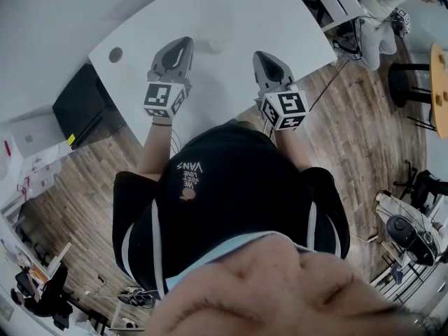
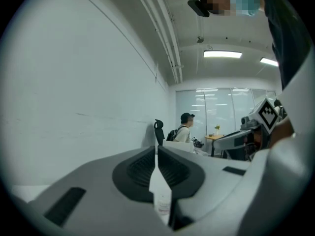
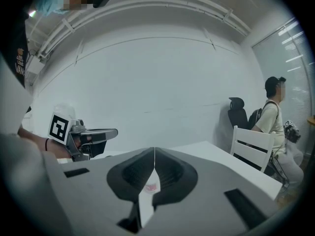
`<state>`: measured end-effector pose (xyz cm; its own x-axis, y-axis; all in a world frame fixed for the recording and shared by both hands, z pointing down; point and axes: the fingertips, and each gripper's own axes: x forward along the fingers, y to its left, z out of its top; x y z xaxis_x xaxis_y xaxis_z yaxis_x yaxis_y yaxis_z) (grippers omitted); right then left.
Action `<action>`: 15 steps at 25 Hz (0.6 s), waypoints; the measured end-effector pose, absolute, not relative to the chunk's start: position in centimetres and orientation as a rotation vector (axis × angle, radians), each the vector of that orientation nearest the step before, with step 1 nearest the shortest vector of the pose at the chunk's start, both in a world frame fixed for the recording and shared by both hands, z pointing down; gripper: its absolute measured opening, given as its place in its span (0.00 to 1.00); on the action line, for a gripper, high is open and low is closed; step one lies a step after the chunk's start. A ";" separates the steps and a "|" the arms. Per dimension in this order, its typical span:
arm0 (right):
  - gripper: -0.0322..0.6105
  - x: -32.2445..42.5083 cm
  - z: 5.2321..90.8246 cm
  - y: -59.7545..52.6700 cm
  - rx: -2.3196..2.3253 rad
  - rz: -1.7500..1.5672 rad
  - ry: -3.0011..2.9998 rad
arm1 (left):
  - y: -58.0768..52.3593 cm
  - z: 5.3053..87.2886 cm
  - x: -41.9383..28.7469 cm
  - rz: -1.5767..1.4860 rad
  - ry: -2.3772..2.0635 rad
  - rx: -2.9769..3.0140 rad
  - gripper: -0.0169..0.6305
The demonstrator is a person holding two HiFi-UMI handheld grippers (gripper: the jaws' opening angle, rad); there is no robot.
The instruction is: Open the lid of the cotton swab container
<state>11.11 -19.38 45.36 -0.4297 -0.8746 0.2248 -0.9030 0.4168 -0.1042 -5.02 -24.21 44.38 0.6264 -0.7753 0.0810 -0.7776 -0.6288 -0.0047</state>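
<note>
The cotton swab container [image 1: 215, 45] is a small whitish tub on the white table [image 1: 231, 12], between my two grippers and a little beyond their tips. My left gripper [image 1: 187, 42] hangs over the table to the container's left with its jaws shut and nothing held. To the container's right, my right gripper [image 1: 260, 54] is also shut and empty. In the left gripper view the closed left gripper [image 2: 156, 151] shows a sliver of the container [image 2: 161, 200] below the tips. In the right gripper view the container [image 3: 150, 186], with red print, shows below the right gripper [image 3: 154, 154]. Its lid is hidden.
The table's near edge runs just under both grippers, with a round cable hole [image 1: 115, 54] at its left end. A black box [image 1: 84, 103] stands on the floor at the left. A seated person [image 3: 273, 117] and a white chair [image 3: 253, 144] are beyond the table's far right.
</note>
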 end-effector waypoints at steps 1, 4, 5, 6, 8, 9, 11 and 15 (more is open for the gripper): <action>0.07 11.1 45.5 -19.4 1.593 0.319 -2.529 | -24.3 44.7 -4.9 0.120 -1.332 2.804 0.07; 0.07 11.1 45.8 -19.6 1.589 0.329 -2.528 | -24.8 45.9 -4.4 0.158 -1.326 2.807 0.07; 0.07 11.1 45.9 -19.7 1.587 0.332 -2.526 | -24.9 46.2 -4.2 0.166 -1.321 2.811 0.07; 0.07 11.1 46.0 -19.7 1.586 0.335 -2.525 | -25.0 46.6 -4.0 0.171 -1.313 2.817 0.07; 0.07 11.2 46.2 -19.8 1.581 0.342 -2.522 | -25.1 47.2 -3.4 0.186 -1.297 2.838 0.07; 0.07 11.2 46.4 -19.8 1.579 0.345 -2.520 | -25.1 47.5 -3.1 0.202 -1.290 2.852 0.07; 0.07 11.3 46.6 -20.0 1.576 0.350 -2.517 | -25.2 48.3 -2.5 0.230 -1.277 2.872 0.07; 0.07 11.4 46.9 -20.1 1.568 0.356 -2.514 | -25.4 50.1 -1.7 0.262 -1.244 2.865 0.07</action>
<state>11.44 -20.10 46.87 -0.4390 -0.8610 0.2568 -0.8985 0.4230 -0.1176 -1.71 -25.37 50.08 0.6710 -0.7250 0.1556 -0.7262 -0.6849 -0.0596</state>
